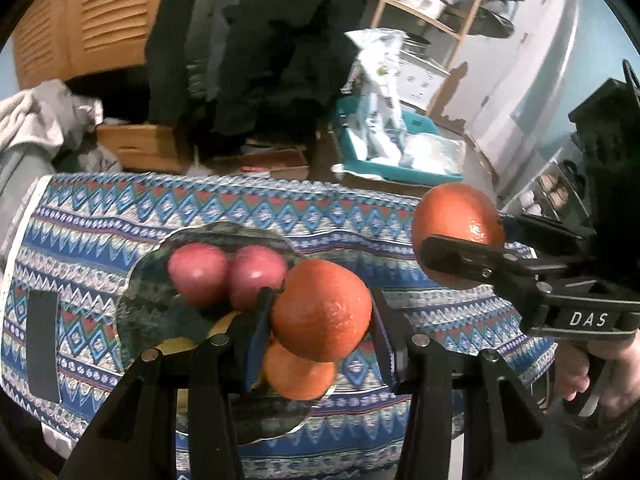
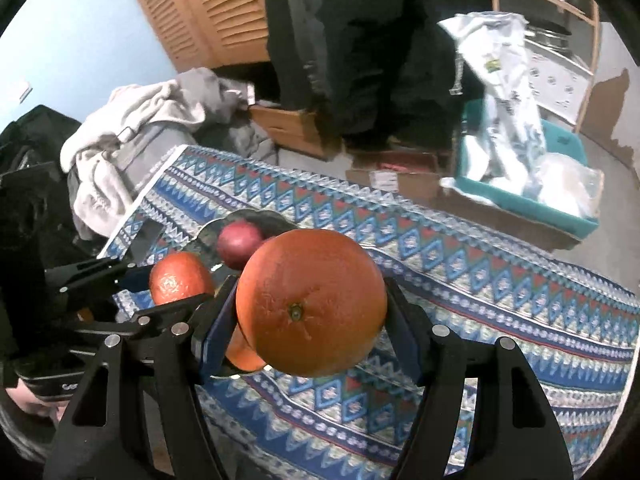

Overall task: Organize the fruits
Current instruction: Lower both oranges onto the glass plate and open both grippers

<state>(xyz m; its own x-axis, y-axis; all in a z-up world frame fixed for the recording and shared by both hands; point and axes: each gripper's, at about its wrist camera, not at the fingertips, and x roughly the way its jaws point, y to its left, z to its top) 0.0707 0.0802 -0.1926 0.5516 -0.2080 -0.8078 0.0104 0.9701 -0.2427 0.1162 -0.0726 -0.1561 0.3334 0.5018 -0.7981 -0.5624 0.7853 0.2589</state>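
Observation:
My left gripper (image 1: pixel 322 300) is shut on an orange (image 1: pixel 320 312), held just above a dark plate (image 1: pixel 152 280). On the plate lie two red apples (image 1: pixel 198 274), another orange (image 1: pixel 298 376) and something yellow, mostly hidden by my fingers. To the right, my right gripper (image 1: pixel 460 236) is shut on a second orange (image 1: pixel 456 216) above the tablecloth. In the right wrist view this larger orange (image 2: pixel 312 304) fills the right gripper (image 2: pixel 312 286). To its left, the left gripper (image 2: pixel 160 284) holds its orange (image 2: pixel 180 278) over the plate (image 2: pixel 248 216).
A patterned blue tablecloth (image 1: pixel 360 216) covers the table, with a black rectangle (image 1: pixel 42 344) lying on it at the left. Beyond the far edge are a person's dark legs (image 1: pixel 272 60), cardboard boxes (image 1: pixel 140 144), a heap of clothes (image 2: pixel 132 128) and a teal bin (image 2: pixel 520 196) holding bags.

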